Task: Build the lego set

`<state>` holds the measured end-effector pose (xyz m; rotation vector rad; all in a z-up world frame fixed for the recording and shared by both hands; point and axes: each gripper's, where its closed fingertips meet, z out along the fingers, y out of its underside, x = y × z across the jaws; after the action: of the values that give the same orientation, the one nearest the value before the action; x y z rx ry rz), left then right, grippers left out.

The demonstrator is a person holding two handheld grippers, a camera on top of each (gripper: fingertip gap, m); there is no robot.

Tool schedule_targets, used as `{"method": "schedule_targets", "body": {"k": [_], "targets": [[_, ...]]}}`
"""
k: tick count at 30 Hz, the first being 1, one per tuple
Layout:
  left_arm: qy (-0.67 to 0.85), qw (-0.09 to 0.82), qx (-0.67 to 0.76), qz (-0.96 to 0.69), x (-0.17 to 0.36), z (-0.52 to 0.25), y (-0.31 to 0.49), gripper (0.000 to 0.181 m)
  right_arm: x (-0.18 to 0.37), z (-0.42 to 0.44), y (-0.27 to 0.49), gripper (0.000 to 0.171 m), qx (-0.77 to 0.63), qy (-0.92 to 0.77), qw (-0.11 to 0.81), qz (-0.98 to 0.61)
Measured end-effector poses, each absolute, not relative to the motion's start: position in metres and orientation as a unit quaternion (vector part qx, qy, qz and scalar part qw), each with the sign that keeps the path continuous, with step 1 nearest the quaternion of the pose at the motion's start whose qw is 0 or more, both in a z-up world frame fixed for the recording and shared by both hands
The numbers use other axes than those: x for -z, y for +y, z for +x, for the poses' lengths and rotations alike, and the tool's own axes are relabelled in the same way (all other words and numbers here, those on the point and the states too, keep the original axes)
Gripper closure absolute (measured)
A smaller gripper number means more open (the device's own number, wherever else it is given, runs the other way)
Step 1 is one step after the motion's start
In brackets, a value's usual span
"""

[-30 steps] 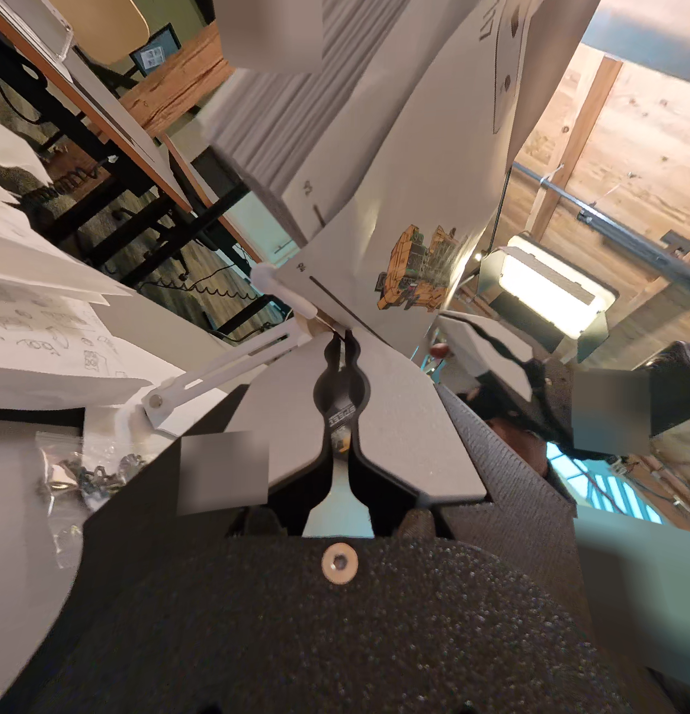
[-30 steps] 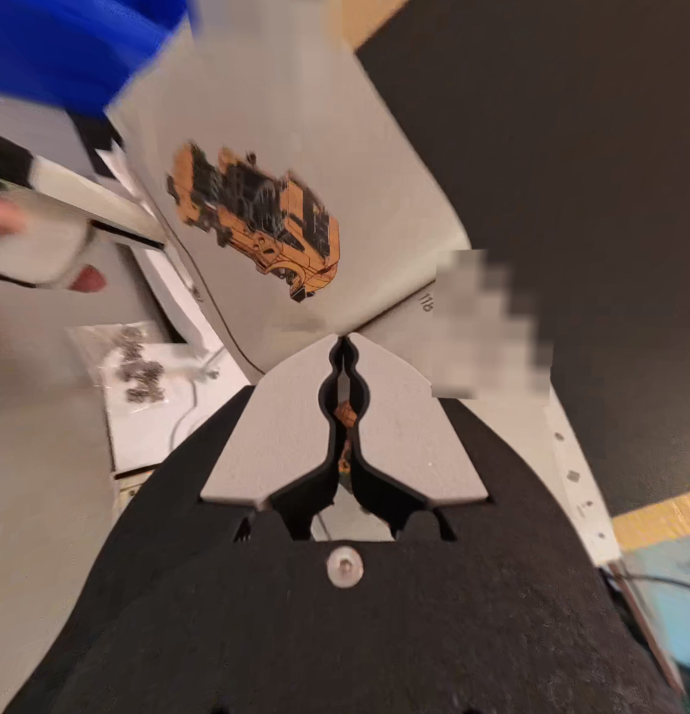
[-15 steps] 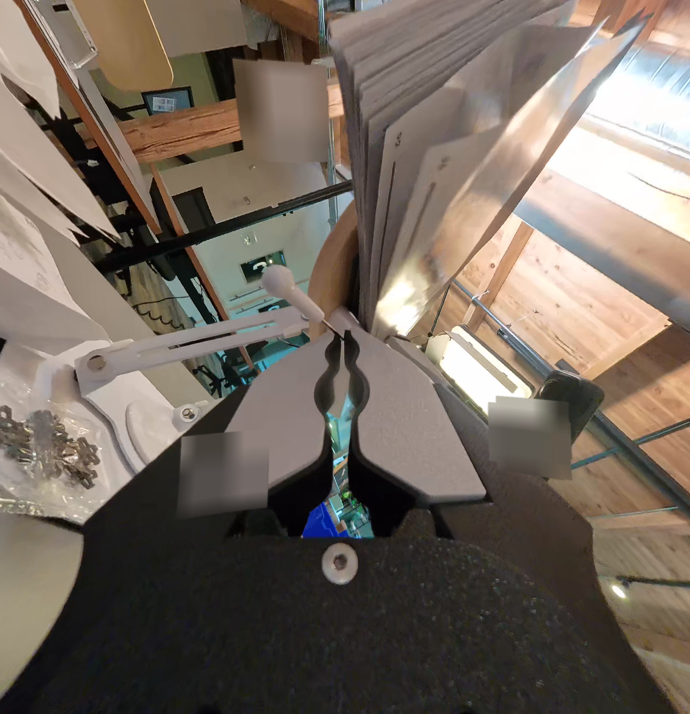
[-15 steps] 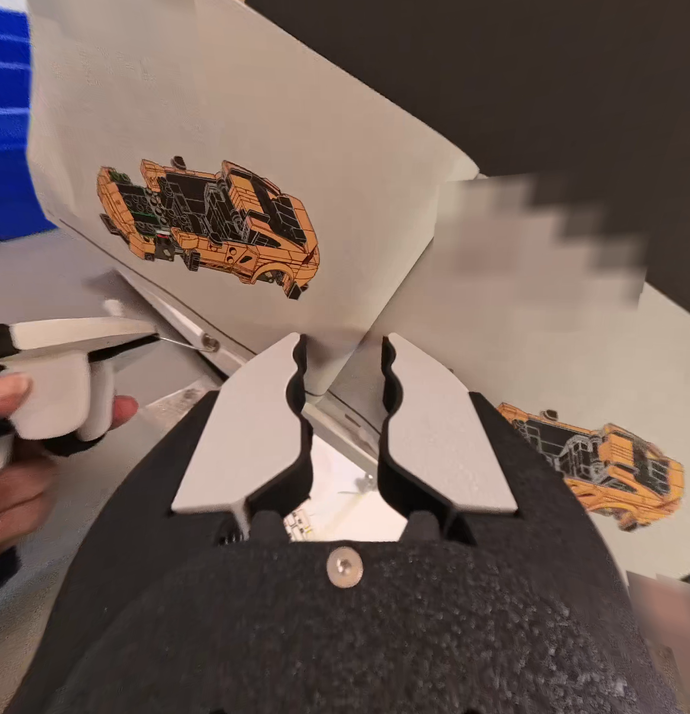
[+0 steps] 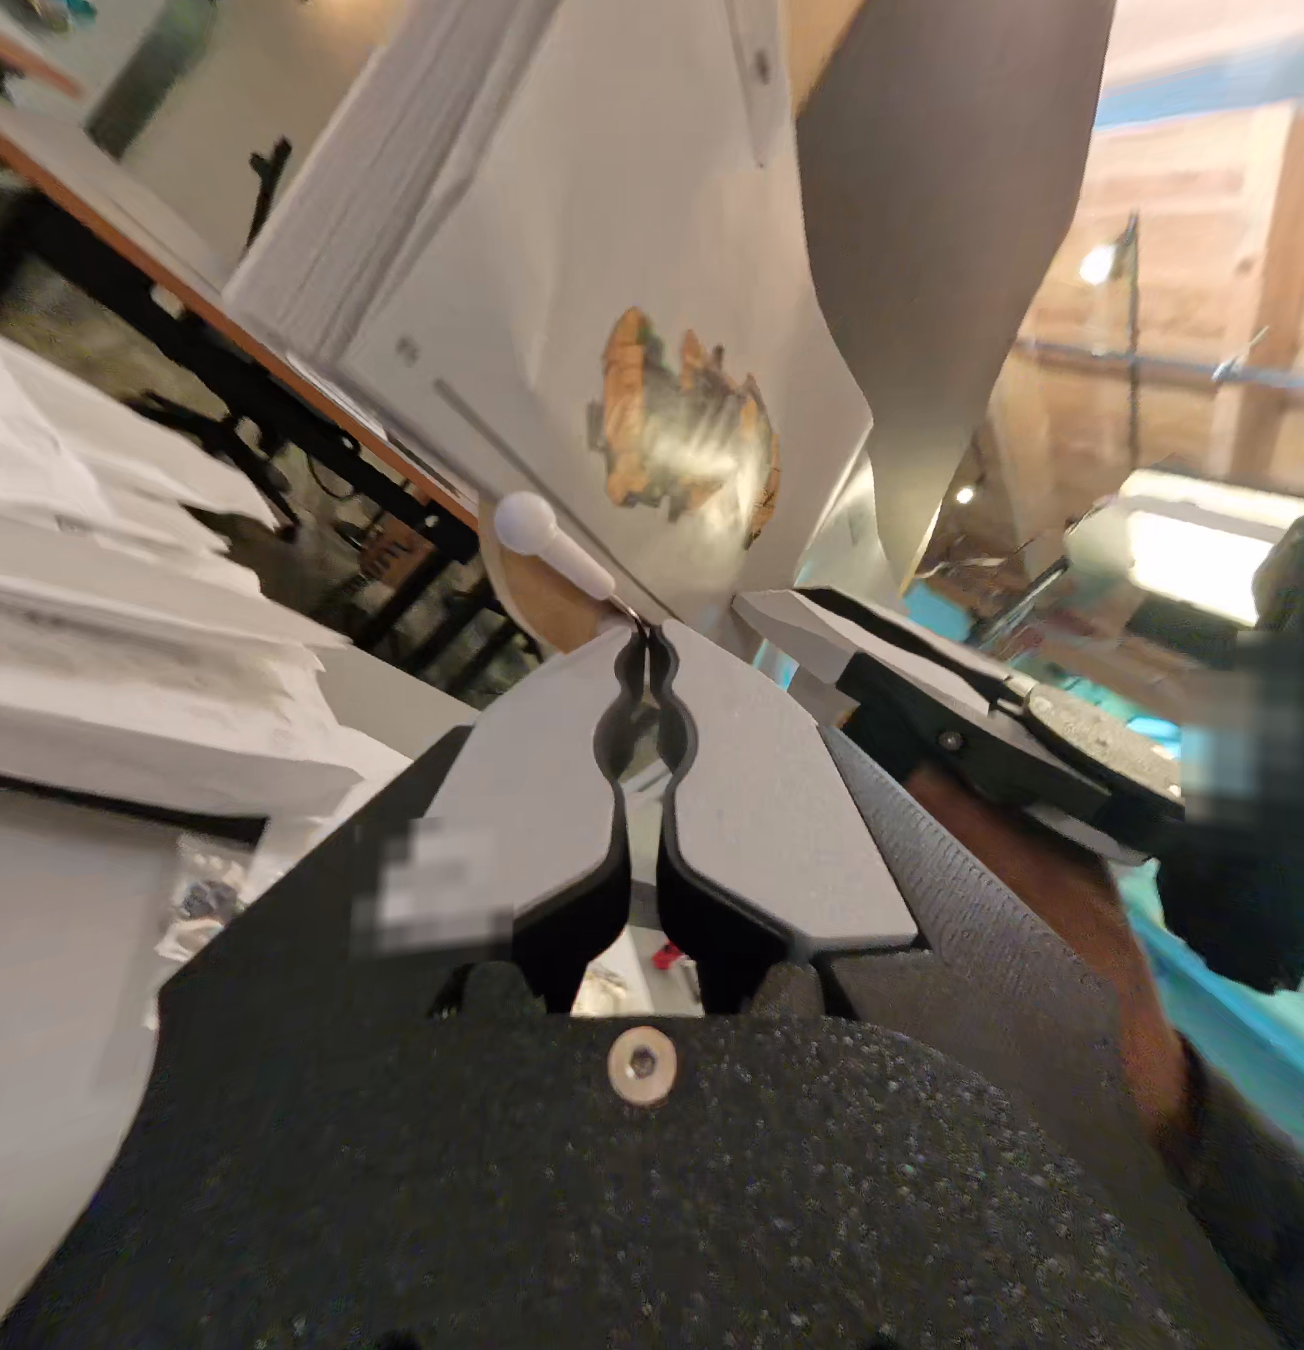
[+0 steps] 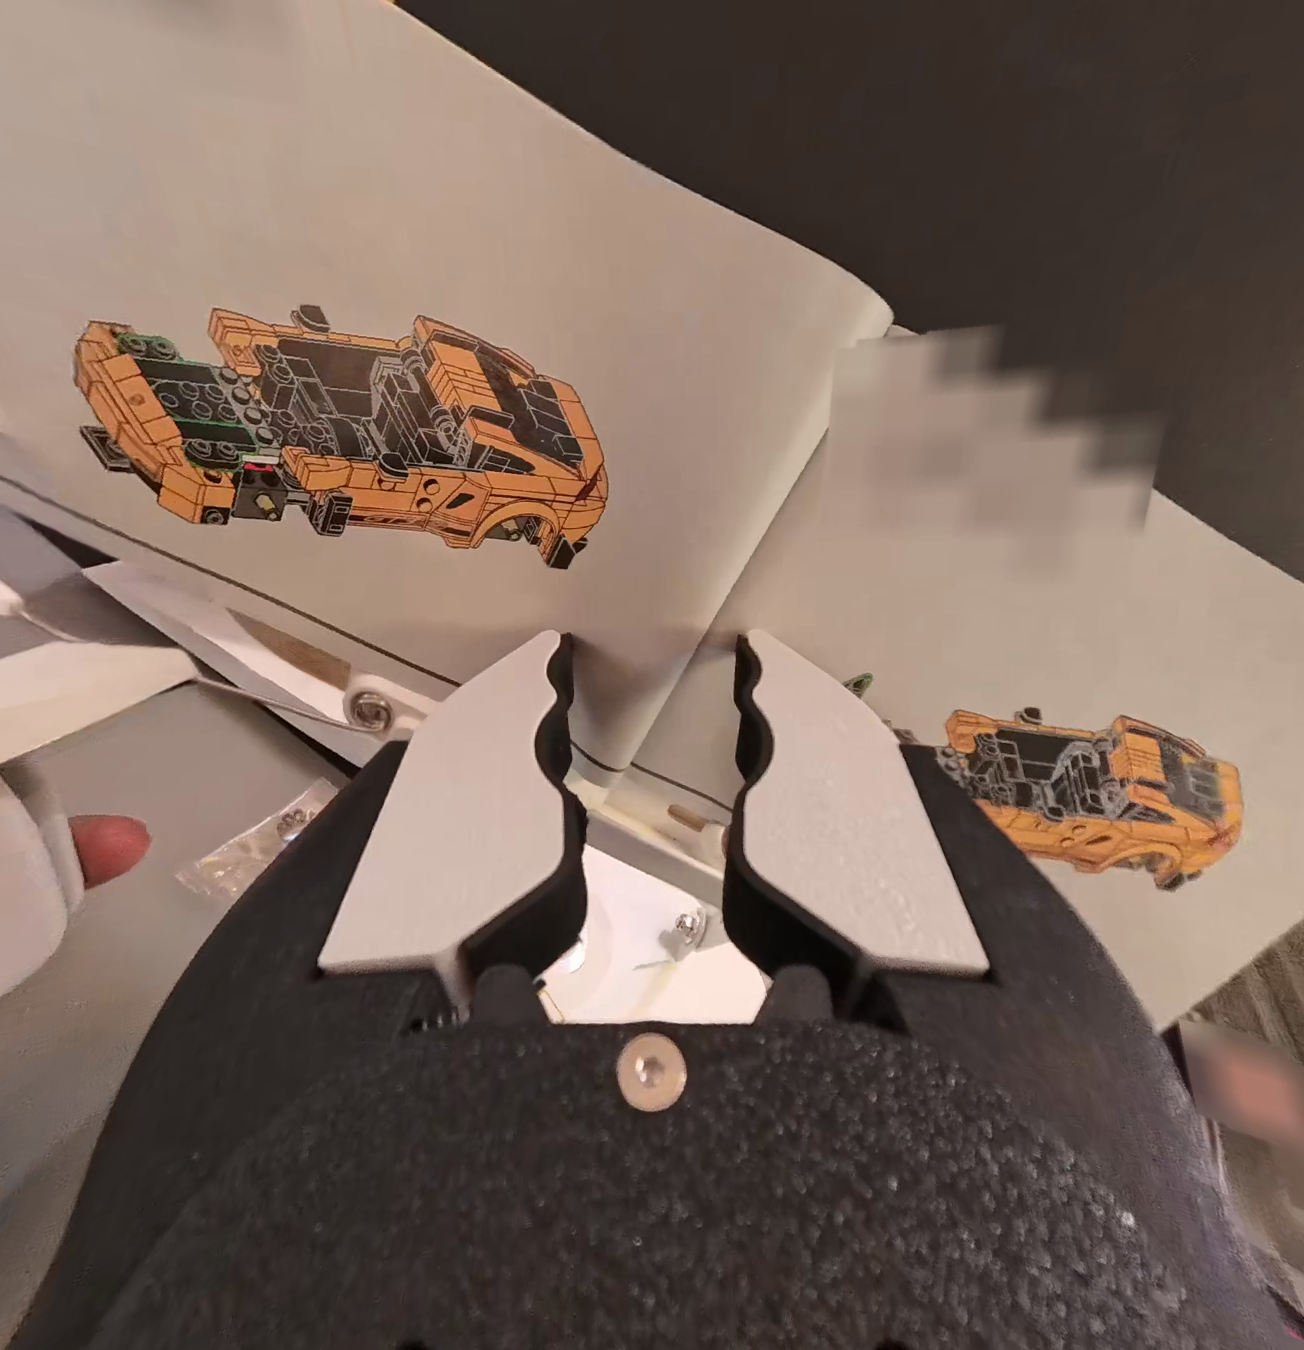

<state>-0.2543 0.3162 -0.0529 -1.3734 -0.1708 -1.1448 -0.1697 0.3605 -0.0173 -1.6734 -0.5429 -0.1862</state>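
The open instruction booklet stands upright on a white book stand. Its pages show drawings of an orange car. My left gripper is shut on the thin wire of the stand's white-knobbed page holder at the booklet's lower edge. My right gripper is open, with the lower edge of a curled page between its jaws. It also shows in the left wrist view, just right of my left gripper's tips. No loose bricks are in view.
A clear bag of small dark parts lies on the grey table left of the stand; it also shows in the left wrist view. A stack of white papers lies at the left. A person's fingertip is at the left edge.
My right gripper was shut on a page a second ago and has opened, letting the page go. My left gripper stays shut on the page holder's wire while its view has swung.
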Motion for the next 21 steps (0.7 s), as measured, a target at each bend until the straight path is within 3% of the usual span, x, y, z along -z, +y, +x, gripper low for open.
{"method": "schedule_targets", "body": {"k": [5, 11, 17, 21], "targets": [[0.164, 0.675, 0.295, -0.656, 0.023, -0.232, 0.323, 0.180, 0.017, -0.169, 0.359, 0.127, 0.069, -0.234, 0.639, -0.729], [0.456, 0.597, 0.066, -0.657, 0.030, -0.194, 0.330, 0.180, 0.017, -0.167, 0.356, 0.129, 0.047, -0.245, 0.642, -0.725], [0.565, 0.514, 0.027, -0.645, 0.034, -0.191, 0.327, 0.180, 0.017, -0.166, 0.351, 0.128, -0.006, -0.265, 0.648, -0.714], [0.581, 0.510, -0.003, -0.634, 0.034, -0.192, 0.328, 0.180, 0.014, -0.161, 0.342, 0.123, -0.034, -0.279, 0.653, -0.704]]}}
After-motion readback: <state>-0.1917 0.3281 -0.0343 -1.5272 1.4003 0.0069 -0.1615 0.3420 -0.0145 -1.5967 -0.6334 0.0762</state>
